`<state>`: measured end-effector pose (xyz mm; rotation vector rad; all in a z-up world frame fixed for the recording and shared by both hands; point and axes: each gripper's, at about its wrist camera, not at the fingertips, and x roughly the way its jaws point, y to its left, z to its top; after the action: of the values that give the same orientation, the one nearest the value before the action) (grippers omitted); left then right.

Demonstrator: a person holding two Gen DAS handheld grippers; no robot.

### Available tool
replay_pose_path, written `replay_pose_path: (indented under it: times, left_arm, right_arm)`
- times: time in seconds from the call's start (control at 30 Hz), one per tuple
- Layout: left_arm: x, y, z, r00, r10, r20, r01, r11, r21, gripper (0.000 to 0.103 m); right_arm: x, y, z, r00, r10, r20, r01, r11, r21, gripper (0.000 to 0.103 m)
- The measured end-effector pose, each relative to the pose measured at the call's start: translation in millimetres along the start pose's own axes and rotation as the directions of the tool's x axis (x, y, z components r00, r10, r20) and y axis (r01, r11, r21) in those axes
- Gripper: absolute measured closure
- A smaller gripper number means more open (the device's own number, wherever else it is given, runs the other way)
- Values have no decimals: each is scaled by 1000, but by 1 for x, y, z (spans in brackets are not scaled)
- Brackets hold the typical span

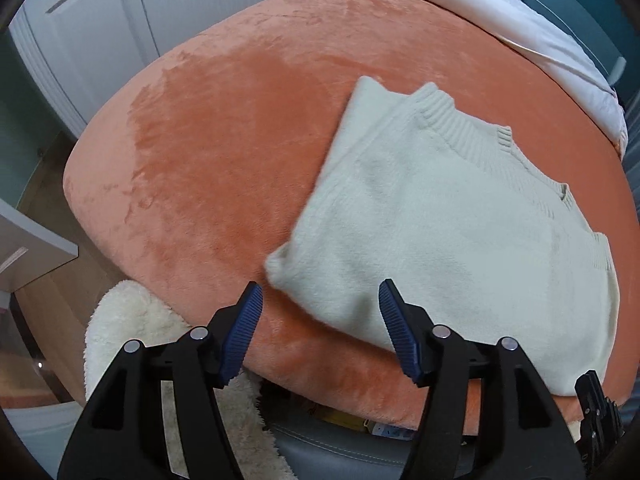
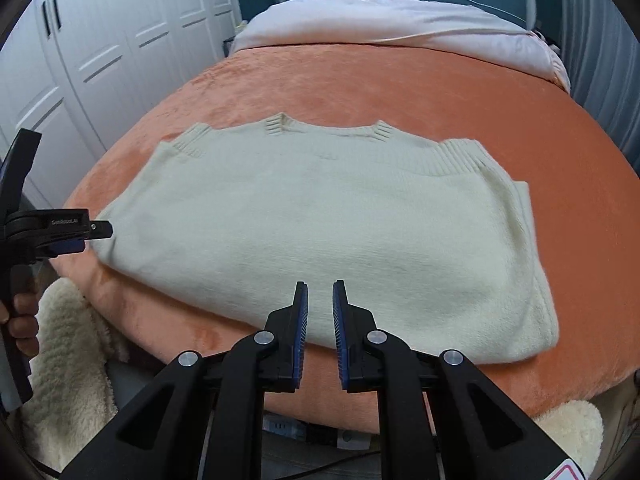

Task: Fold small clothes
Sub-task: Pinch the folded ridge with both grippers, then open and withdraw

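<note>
A cream knitted sweater lies folded flat on the orange plush bed cover, ribbed edges on its far side. It also shows in the left wrist view. My left gripper is open, its blue pads either side of the sweater's near left corner, just short of it. In the right wrist view the left gripper sits at that same left corner. My right gripper has its jaws a narrow gap apart, empty, over the sweater's near edge.
White wardrobe doors stand at the left. A pale duvet lies at the bed's far end. A fluffy cream rug lies below the bed's near edge. A white shelf corner is at the left.
</note>
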<state>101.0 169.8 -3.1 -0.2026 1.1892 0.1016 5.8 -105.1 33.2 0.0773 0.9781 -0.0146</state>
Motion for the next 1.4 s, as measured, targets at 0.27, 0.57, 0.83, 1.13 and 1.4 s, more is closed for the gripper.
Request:
replay_pose_path:
  times: [0.27, 0.57, 0.83, 1.13, 1.4]
  left_arm:
    - [-11, 2, 21, 994, -80, 70, 80, 997, 0, 38]
    - [54, -68, 86, 988, -151, 18, 149, 986, 80, 46]
    - [17, -61, 105, 960, -261, 102, 258, 965, 42, 99]
    - [51, -66, 92, 991, -119, 53, 115, 990, 84, 93]
    - [12, -24, 28, 989, -112, 97, 110, 994, 18, 59]
  right_arm:
    - [-9, -59, 9, 986, -161, 51, 152, 977, 150, 63]
    - [36, -171, 54, 977, -211, -25, 206, 910, 359, 47]
    - [7, -158, 60, 982, -119, 147, 59, 932, 358, 96]
    - [62, -181, 36, 986, -162, -43, 166, 908, 385, 94]
    - [-1, -124, -9, 984, -177, 29, 165, 957, 237, 87]
